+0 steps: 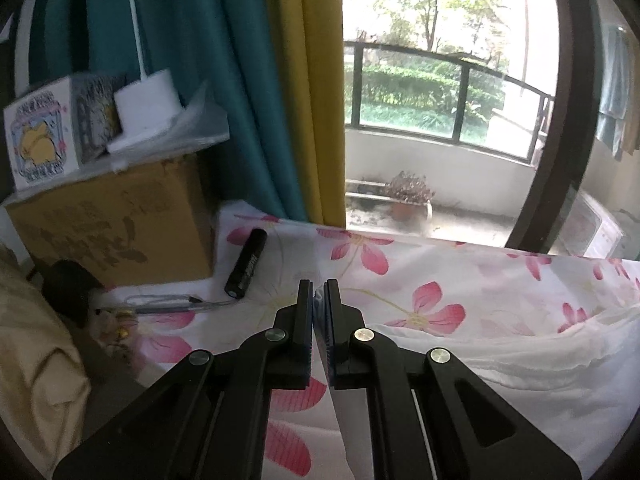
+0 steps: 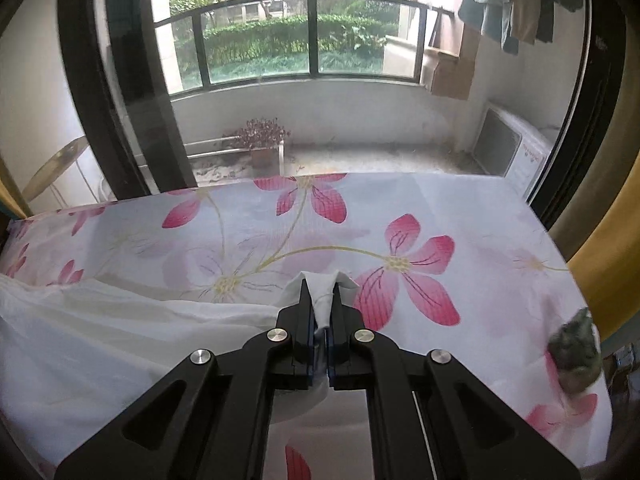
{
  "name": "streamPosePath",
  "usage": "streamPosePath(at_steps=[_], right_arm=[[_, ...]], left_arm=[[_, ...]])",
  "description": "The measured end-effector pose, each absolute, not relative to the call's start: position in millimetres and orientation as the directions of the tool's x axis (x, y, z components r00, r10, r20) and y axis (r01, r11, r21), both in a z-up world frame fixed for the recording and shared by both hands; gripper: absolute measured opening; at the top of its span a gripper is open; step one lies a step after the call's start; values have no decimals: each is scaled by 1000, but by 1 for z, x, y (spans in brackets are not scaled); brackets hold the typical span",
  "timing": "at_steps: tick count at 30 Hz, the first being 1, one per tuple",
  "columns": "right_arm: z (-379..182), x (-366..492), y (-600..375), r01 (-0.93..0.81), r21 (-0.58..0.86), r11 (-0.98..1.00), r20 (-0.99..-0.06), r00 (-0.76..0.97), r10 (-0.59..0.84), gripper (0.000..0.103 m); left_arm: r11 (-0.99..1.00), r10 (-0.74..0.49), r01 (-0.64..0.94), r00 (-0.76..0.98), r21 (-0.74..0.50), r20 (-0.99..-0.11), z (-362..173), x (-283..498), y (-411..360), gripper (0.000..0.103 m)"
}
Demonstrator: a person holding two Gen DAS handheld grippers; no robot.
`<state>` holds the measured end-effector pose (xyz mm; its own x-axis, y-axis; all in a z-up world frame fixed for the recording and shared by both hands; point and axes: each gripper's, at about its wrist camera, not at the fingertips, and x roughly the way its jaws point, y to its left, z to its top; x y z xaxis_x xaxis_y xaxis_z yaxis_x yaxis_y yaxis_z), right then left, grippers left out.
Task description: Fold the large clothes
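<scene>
A thin white garment (image 2: 120,340) lies crumpled on a table covered by a pink-flowered sheet (image 2: 280,232). My right gripper (image 2: 323,280) is shut on a bunched corner of it, and the cloth pokes out past the fingertips. In the left wrist view the same white garment (image 1: 520,360) runs in from the right and ends under my left gripper (image 1: 319,286). Its jaws are pressed together low over the flowered sheet (image 1: 400,264), with only a sliver of cloth showing between the blue pads.
A cardboard box (image 1: 120,224) with cartons on top stands at the table's left end. Beside it lie a black torch (image 1: 246,264) and a pen (image 1: 168,304). Curtains (image 1: 280,100) and a balcony door close the far side. A grey-green object (image 2: 576,348) sits at the right edge.
</scene>
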<state>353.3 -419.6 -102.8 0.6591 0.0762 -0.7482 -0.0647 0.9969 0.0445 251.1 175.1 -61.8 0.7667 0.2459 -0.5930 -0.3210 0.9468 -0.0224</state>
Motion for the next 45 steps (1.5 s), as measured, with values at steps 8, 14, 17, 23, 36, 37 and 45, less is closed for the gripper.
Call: streamPosePath(at_steps=[8,14,17,23,36,37,45], right_arm=[[-99,362,-428,25,10,1000,-730,683,-10,72],[-56,331,-429,74,-25,997,-643,762,-72,77],[-49,312,-394,-89,-59,994,-651,758,29,77],[-69,273,-299,-451,-149,880,-719,661,216,77],[-91,298,-260,-534,-250,807,-775,611,164,77],[-90,305,-261,-524,-240,818,-774,612,165,77],[-85,361,-275,-395,-201,897,-754,646,116,77]], left_arm=[[947,209,-319,703,-39,-680,-81,279,184,14],[962,146,-262,725,-73,-673,-64,262,176,42],[985,40,-146,723,-96,-690,-60,255,150,42],[983,-185,136,657,-127,-731,-71,253,78,44],[962,-114,267,581,57,-806,-99,291,16,47],[965,-98,253,580,65,-809,-101,298,17,47],[984,20,129,604,122,-797,-105,340,33,47]])
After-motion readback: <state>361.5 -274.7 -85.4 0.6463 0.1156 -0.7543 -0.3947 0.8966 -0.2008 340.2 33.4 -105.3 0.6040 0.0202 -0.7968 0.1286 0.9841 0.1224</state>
